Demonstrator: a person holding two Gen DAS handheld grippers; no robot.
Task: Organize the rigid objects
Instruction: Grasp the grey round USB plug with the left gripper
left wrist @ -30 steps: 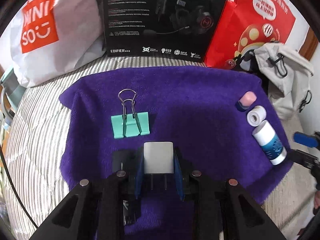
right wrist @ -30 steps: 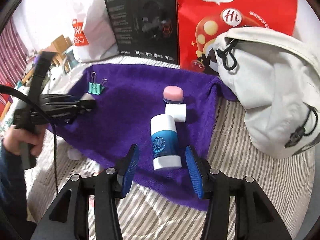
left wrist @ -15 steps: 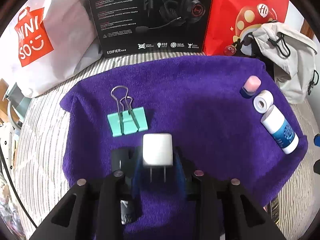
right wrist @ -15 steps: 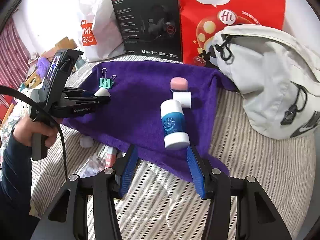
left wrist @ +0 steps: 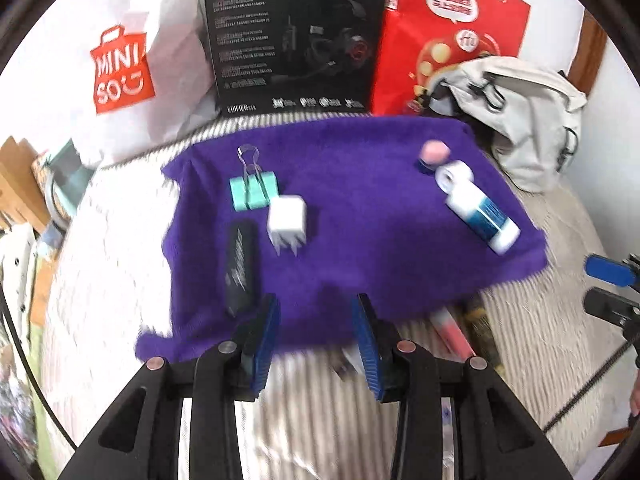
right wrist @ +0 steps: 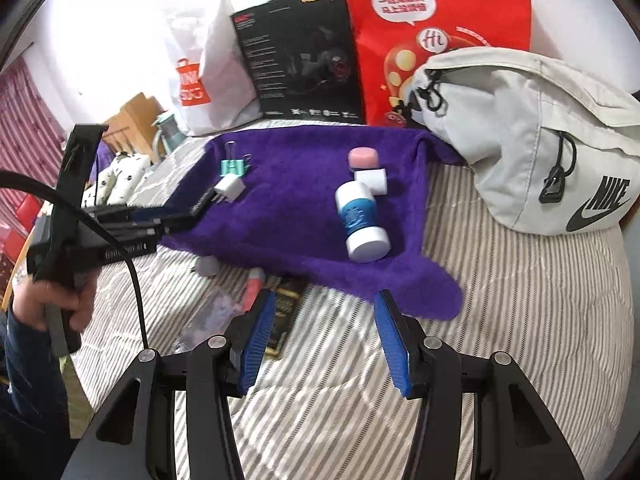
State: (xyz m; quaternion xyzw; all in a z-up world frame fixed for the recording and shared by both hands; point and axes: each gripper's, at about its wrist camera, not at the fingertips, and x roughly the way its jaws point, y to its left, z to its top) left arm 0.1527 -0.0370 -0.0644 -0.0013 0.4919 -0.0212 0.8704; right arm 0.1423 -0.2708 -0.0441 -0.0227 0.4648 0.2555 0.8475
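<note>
A white plug adapter (left wrist: 287, 220) (right wrist: 229, 189) lies on the purple towel (left wrist: 360, 208) (right wrist: 296, 216), prongs toward me, beside a teal binder clip (left wrist: 253, 192) (right wrist: 232, 167) and a black stick (left wrist: 240, 268). At the towel's right lie a white-and-blue bottle (left wrist: 482, 216) (right wrist: 360, 222), a white tape roll (left wrist: 454, 174) (right wrist: 373, 181) and a pink-capped jar (left wrist: 433, 155) (right wrist: 363, 159). My left gripper (left wrist: 315, 332) is open and empty, pulled back over the towel's near edge. My right gripper (right wrist: 324, 336) is open over the striped bedding, near the towel's corner.
A black headset box (left wrist: 296, 36), a red bag (left wrist: 452, 40), a white shopping bag (left wrist: 120, 68) and a grey sling bag (right wrist: 532, 148) line the back and right. A pink tube (right wrist: 253, 286), a dark packet (right wrist: 286, 308) and small bits lie on the bedding (right wrist: 500, 320) by the towel's near edge.
My left gripper has opened, let go of the white adapter on the towel and drawn back toward me. The right gripper has also pulled back from the bottle.
</note>
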